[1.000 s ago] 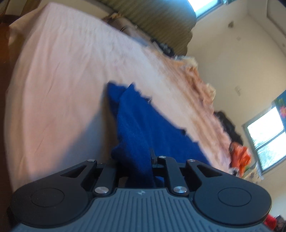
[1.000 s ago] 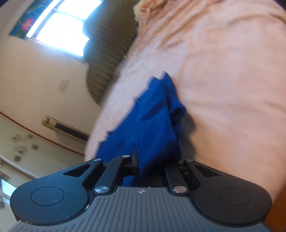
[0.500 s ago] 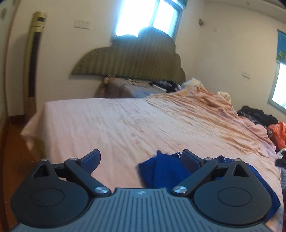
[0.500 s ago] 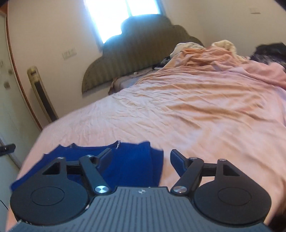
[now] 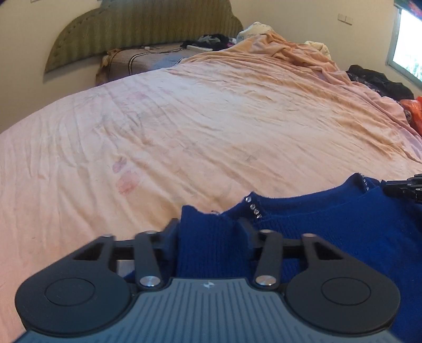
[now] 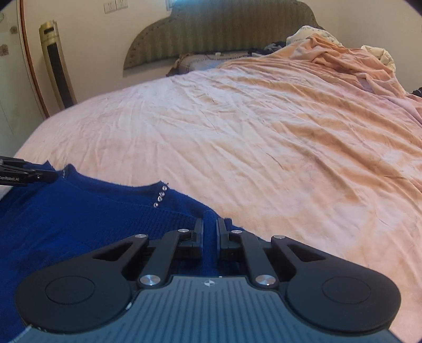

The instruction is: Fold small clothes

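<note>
A blue knit sweater [image 5: 329, 219] with small rhinestones at the neckline lies flat on the near part of the pink bed. My left gripper [image 5: 207, 229] is at its left end, fingers closed in on a bunched fold of the knit that fills the gap. In the right wrist view the sweater [image 6: 79, 216] spreads to the left, and my right gripper [image 6: 209, 229] is shut on a narrow ridge of its right edge. Each gripper's tip shows in the other view: the right gripper [image 5: 403, 186] and the left gripper [image 6: 26, 174].
The wrinkled pink sheet [image 5: 184, 118] stretches far ahead to a green headboard [image 5: 142, 23]. A crumpled peach blanket [image 5: 290, 52], dark clothes [image 5: 379, 81] and an orange item [image 5: 415, 110] lie at the right side. A tall tower fan [image 6: 56, 63] stands by the left wall.
A second ago both grippers held the sweater tilted in the air. Half a second ago both were open above it on the bed. Now both have closed on its near edge.
</note>
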